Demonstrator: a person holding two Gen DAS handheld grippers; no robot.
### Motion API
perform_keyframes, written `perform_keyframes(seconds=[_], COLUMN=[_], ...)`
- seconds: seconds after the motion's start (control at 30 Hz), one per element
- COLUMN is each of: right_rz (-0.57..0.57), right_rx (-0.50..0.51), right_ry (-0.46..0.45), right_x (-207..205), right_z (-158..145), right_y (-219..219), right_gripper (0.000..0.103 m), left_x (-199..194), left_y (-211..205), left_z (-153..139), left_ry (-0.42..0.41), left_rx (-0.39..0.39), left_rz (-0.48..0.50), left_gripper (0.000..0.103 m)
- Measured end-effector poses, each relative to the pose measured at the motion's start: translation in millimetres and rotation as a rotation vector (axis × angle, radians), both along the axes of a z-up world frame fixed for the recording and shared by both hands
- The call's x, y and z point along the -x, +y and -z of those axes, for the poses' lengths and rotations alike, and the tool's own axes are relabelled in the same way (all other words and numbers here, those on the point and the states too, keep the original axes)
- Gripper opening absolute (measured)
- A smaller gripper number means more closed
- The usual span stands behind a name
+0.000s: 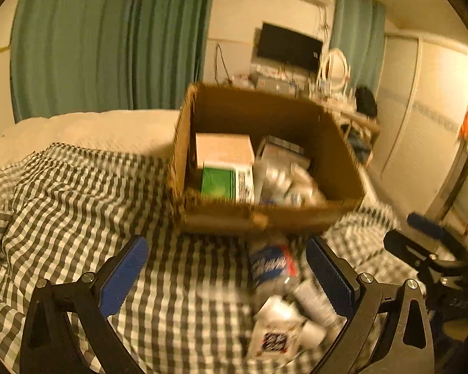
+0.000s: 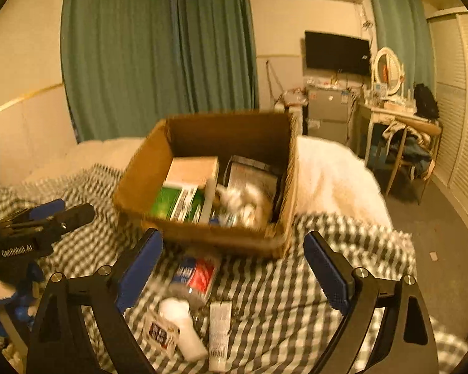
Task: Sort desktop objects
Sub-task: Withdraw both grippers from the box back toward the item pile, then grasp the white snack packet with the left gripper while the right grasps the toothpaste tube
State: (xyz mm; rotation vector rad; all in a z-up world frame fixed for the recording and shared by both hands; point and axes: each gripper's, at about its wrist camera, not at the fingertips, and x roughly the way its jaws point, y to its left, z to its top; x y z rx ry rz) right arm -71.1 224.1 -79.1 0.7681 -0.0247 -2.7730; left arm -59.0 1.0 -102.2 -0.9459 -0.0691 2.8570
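- Cardboard box (image 2: 202,184), open at the top, sits on a bed under a grey-and-white checked cover (image 1: 62,218).
- Inside the box a pale carton (image 2: 193,170) lies over a green-and-white package (image 2: 174,201) on the left, with white crumpled items and a dark flat pack on the right (too blurred to name).
- Just in front of the box, on the checked cover, lies a clear plastic bottle (image 2: 195,277) with a blue and red label, on its side.
- Nearer the camera lie a white bottle (image 2: 184,330), a white tube (image 2: 220,333) and a small white packet (image 2: 159,333) with a dark print, all close together.
- Right gripper (image 2: 234,268) hovers over this cluster with its jaws wide and nothing between the blue pads.
- Left gripper (image 1: 227,274) also has its jaws wide; the plastic bottle shows between them in the left wrist view, but neither pad presses on it.
- Each gripper shows at the edge of the other's view, so they are side by side.
- Behind the bed hang green curtains (image 2: 159,53), and a dark screen (image 2: 337,53) is fixed on the wall.
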Motion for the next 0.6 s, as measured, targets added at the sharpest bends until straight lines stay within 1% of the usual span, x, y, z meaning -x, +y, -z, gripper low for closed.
perform_keyframes(seconds=[0.03, 0.1, 0.2, 0.23, 0.27, 0.3, 0.33, 0.4, 0.5, 0.6], right_rz=[-0.008, -0.037, -0.041, -0.041, -0.040, -0.037, -0.032, -0.024, -0.031, -0.042], right_rx=[-0.004, -0.020, -0.050, -0.047, -0.040, -0.028, -0.016, -0.001, 0.018, -0.006], right_ry=[-0.016, -0.049, -0.065, -0.070, -0.079, -0.093, -0.112, -0.149, -0.208, -0.274], right_x=[0, 0, -2, -2, -2, 0, 3, 9, 16, 23], right_z=[6, 17, 32, 35, 38, 42, 46, 54, 69, 87], right_y=[-2, -9, -12, -10, -8, -4, -1, 3, 7, 2], right_gripper=[0.092, 0.092, 0.092, 0.092, 0.091, 0.090, 0.088, 0.087, 0.083, 0.078], left_x=[1, 1, 5, 7, 8, 8, 8, 8, 7, 5], left_y=[4, 4, -1, -1, 0, 3, 9, 20, 33, 42], left_z=[7, 18, 39, 48, 56, 62, 70, 82, 96, 108], left_ry=[-0.016, -0.035, -0.108, -0.146, -0.171, -0.191, -0.212, -0.249, -0.312, -0.347], left_rx=[0.040, 0.066, -0.006, -0.036, -0.047, -0.044, -0.025, 0.004, 0.020, 0.039], left_rz=[0.018, 0.017, 0.014, 0.021, 0.027, 0.035, 0.048, 0.079, 0.129, 0.153], left_gripper=[0.103, 0.103, 0.103, 0.103, 0.103, 0.103, 0.103, 0.103, 0.103, 0.103])
